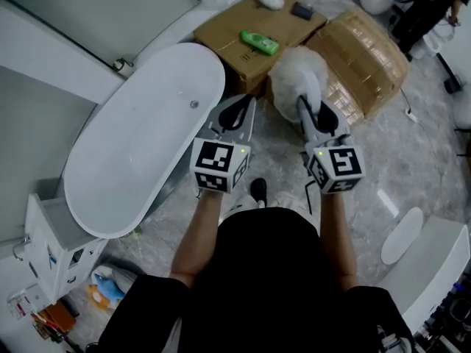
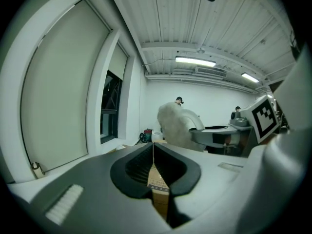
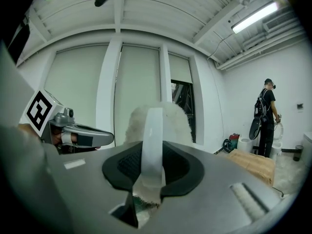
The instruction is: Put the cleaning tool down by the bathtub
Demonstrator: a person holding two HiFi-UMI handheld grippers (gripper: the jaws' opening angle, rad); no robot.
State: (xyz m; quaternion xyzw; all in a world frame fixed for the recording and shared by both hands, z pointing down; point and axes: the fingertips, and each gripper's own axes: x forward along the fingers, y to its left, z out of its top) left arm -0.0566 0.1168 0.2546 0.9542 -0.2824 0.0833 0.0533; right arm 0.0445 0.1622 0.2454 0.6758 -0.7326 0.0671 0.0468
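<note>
Currently the bathtub [image 1: 140,138] lies at the left, its long axis running from near left to far right; its basin shows nothing inside except the drain. Just beside the tub's far end hangs the left gripper [image 1: 237,115], jaws together with nothing between them. Next to the right, the right gripper [image 1: 312,116] is clamped on the pale handle of the cleaning tool [image 1: 298,76]. The tool's long axis runs near to far in line with that gripper, fluffy white head at the far end. The tub therefore lies left of the tool, with the left gripper between them; the left gripper is nearer the tub, but the right one carries the load. Judgement: set-down calls for a move left and down to the floor [image 1: 274,151] beside the tub. Beyond the tool, a closed cardboard box [image 1: 221,29] bears a green bottle [image 1: 259,42] on its lid; a wrapped box [image 1: 372,57] stands at the right
</note>
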